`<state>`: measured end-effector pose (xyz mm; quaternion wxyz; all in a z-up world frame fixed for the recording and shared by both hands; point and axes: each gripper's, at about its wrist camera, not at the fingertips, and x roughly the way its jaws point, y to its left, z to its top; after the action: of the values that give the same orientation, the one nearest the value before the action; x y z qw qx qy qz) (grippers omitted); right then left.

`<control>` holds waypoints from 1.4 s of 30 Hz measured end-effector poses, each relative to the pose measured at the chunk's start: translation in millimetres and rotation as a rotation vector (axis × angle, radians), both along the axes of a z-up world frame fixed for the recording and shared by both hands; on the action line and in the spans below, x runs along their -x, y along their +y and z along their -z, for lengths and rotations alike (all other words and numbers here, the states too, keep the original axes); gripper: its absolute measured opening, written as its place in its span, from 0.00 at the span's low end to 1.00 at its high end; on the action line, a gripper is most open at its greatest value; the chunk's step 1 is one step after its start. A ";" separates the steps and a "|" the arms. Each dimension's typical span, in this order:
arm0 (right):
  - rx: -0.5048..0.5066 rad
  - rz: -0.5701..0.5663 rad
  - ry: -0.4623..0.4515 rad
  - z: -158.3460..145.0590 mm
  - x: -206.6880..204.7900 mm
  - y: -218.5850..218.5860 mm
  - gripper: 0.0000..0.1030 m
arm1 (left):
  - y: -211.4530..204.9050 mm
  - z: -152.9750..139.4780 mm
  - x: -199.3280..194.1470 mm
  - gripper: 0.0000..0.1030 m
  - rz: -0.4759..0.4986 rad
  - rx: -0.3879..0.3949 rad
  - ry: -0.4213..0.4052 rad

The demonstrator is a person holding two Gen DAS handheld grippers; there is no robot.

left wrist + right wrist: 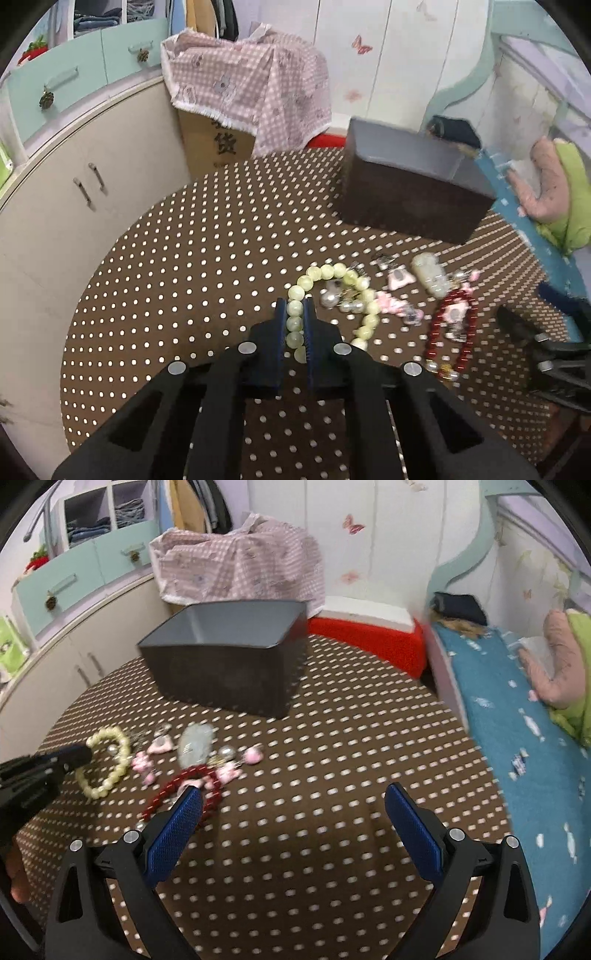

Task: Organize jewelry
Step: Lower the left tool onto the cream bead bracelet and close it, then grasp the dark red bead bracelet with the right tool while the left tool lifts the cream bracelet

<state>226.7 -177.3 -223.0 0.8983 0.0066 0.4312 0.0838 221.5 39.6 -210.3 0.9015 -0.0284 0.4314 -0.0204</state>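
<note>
Pale-green bead bracelet (334,295): my left gripper (295,306) is clamped narrowly on its near-left beads, on the polka-dot tablecloth (184,288). Right of it lies a red bead bracelet (452,332); far right stands the dark box (413,192).

Right-wrist view: my right gripper (293,799) is spread wide, holding nothing, its left pad over the red bracelet's near edge.

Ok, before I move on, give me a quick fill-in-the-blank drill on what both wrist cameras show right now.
1. The left gripper is shut on the pale ____ bead bracelet.
2. The right gripper is ____, holding nothing.
3. The dark red bead bracelet lies on the brown ____-dotted tablecloth.
4. The dark gray bin stands ____ the jewelry pile, on its far side.

Missing words: green; open; white; behind
</note>
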 end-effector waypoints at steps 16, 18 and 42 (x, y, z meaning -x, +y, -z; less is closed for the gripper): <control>0.047 -0.030 0.048 16.7 -10.2 34.3 0.53 | 9.8 -18.6 27.1 0.08 0.062 0.049 -0.048; 0.045 -0.038 0.045 16.1 -8.7 36.4 0.41 | 9.7 -18.8 27.1 0.08 0.067 0.057 -0.047; -0.089 -0.166 -0.110 -86.7 19.2 17.3 0.08 | -7.1 -104.8 13.3 0.08 0.309 0.238 -0.145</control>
<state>207.5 -160.0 -136.3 0.9095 0.0058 0.3759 0.1774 208.1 32.4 -105.5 0.9066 -0.0667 0.3591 -0.2111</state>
